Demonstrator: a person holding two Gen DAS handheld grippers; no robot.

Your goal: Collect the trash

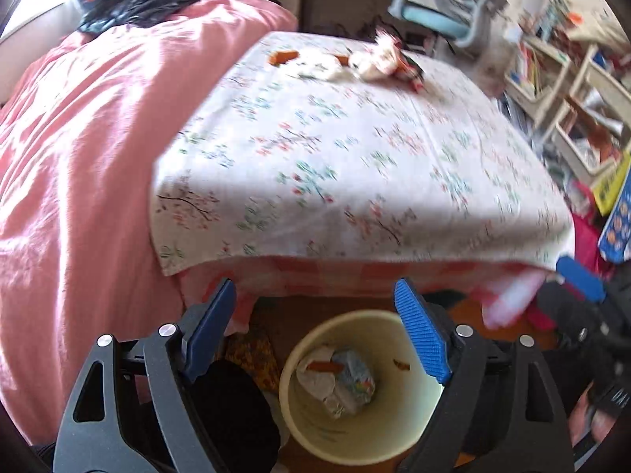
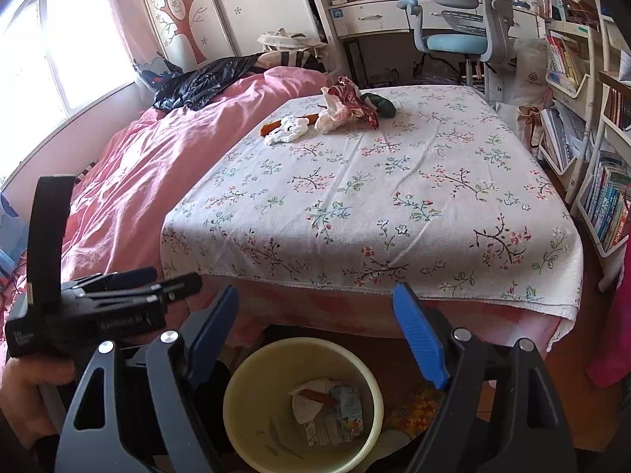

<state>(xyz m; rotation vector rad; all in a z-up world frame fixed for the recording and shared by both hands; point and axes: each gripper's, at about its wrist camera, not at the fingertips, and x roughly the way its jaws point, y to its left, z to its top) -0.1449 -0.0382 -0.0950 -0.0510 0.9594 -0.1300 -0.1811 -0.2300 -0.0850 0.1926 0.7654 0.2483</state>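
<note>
A cream waste bin (image 1: 299, 425) (image 2: 236, 425) stands on the floor at the foot of the bed, with crumpled paper and wrappers inside. More trash (image 2: 327, 116) (image 1: 355, 63) lies at the far end of the floral cloth (image 2: 374, 197): white tissues, an orange stick, a red wrapper, a dark green piece. My left gripper (image 1: 315, 331) is open and empty above the bin. My right gripper (image 2: 315, 335) is open and empty above the bin too. The left gripper's side shows in the right wrist view (image 2: 130, 295).
A pink duvet (image 2: 150, 165) covers the bed's left side, with a black bag (image 2: 197, 82) on it. A desk and blue-seated chair (image 2: 457, 39) stand beyond the bed. Bookshelves (image 2: 591, 157) line the right side.
</note>
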